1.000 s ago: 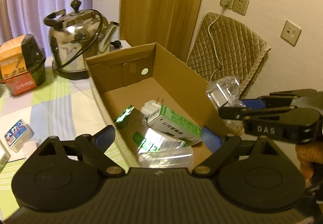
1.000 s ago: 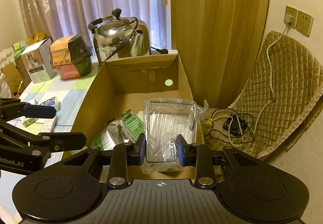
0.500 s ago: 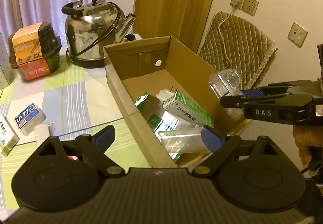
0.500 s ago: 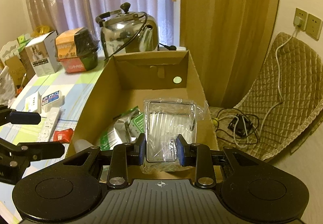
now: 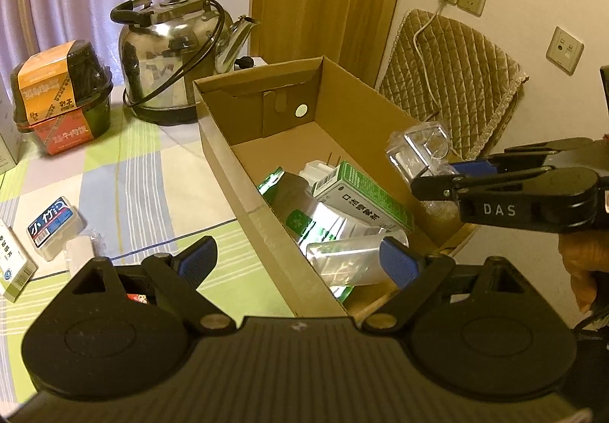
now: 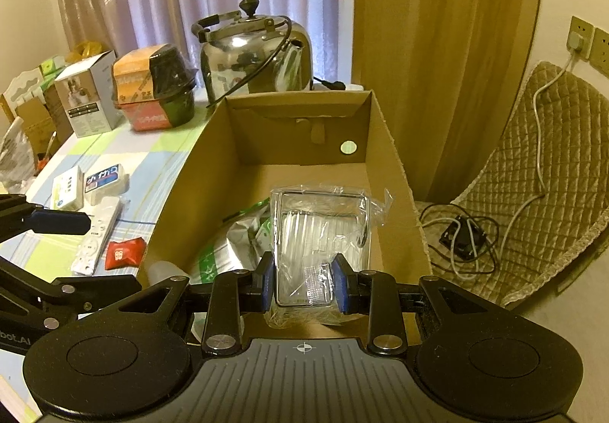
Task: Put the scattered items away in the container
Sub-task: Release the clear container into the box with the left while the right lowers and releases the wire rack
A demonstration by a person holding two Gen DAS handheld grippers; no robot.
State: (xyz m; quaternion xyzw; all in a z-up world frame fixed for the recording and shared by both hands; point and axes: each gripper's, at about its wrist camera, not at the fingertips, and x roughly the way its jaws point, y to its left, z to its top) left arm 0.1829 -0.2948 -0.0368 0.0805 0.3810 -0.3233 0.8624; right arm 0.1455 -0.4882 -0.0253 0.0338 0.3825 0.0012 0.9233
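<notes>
The right tongs (image 6: 303, 288) pinch a clear plastic-wrapped case (image 6: 321, 232) above the cardboard box (image 6: 396, 171), close to its right wall. Released here, it could tip over that wall. The left tongs (image 5: 297, 259) gape empty at the box's near end.

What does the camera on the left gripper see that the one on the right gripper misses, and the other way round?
Only the left wrist view shows the green and white box inside the cardboard box. Only the right wrist view shows the white remote, the red packet and the floor cables. Both show the kettle, the cardboard box and the clear plastic case held in the right hand-held gripper.
</notes>
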